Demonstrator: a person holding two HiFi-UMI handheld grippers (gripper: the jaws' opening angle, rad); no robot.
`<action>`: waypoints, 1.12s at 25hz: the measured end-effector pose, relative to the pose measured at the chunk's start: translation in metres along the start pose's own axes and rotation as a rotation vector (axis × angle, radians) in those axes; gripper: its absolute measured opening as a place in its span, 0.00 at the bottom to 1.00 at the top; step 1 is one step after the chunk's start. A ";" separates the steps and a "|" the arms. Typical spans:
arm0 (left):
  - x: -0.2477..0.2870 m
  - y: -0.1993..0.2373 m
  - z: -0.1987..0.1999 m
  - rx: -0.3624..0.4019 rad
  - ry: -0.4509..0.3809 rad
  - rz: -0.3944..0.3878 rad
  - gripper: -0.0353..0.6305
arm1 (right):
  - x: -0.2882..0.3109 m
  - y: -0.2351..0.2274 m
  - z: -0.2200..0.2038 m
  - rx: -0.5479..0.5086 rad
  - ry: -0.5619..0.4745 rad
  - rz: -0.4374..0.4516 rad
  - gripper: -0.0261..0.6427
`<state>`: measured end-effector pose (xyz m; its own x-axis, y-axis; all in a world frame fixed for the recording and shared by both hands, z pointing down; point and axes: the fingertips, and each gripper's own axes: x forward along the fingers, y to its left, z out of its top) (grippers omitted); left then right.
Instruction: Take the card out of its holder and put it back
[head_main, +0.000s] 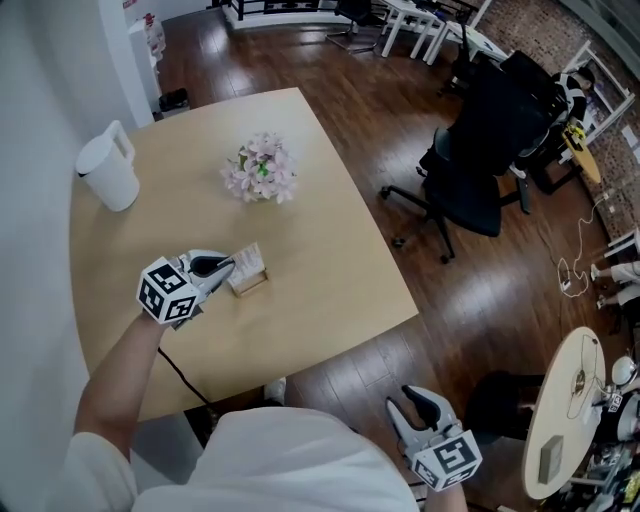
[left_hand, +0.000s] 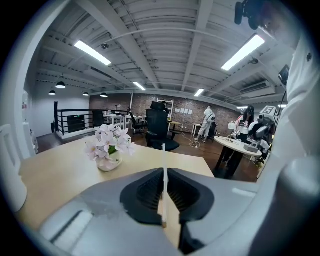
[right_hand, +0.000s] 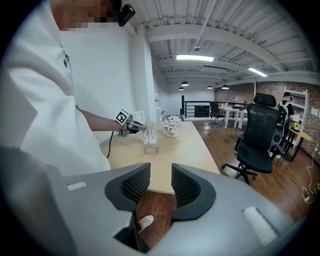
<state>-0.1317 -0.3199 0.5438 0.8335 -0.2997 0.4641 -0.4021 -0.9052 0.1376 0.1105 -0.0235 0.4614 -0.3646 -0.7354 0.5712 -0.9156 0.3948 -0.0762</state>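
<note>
In the head view my left gripper (head_main: 228, 268) is shut on the white card (head_main: 247, 260), which stands upright at the small wooden holder (head_main: 250, 284) on the table. From the left gripper view the card (left_hand: 164, 165) is edge-on, pinched between the black pads (left_hand: 150, 192). I cannot tell whether the card's lower edge sits in the holder's slot. My right gripper (head_main: 415, 400) hangs open and empty off the table's near edge. In the right gripper view its jaws (right_hand: 160, 185) gape over the floor, and the card (right_hand: 149, 133) and holder (right_hand: 150, 148) show beyond them.
The light wooden table (head_main: 330, 260) carries a pot of pink flowers (head_main: 260, 168) behind the holder and a white jug (head_main: 108, 170) at the far left. A black office chair (head_main: 480, 150) stands right of the table, and a round table (head_main: 565, 420) at the lower right.
</note>
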 end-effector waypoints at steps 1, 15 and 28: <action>0.002 0.001 -0.001 0.002 0.004 -0.003 0.08 | 0.001 0.000 0.001 -0.001 0.003 -0.002 0.25; 0.021 0.007 -0.022 -0.007 0.038 -0.037 0.08 | 0.015 -0.004 0.007 -0.002 0.028 -0.004 0.25; 0.040 0.008 -0.053 -0.009 0.066 -0.060 0.08 | 0.019 -0.009 0.005 -0.005 0.059 0.002 0.25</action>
<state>-0.1217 -0.3227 0.6101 0.8295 -0.2236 0.5117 -0.3556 -0.9181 0.1752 0.1105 -0.0437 0.4687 -0.3558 -0.7009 0.6182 -0.9140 0.3990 -0.0736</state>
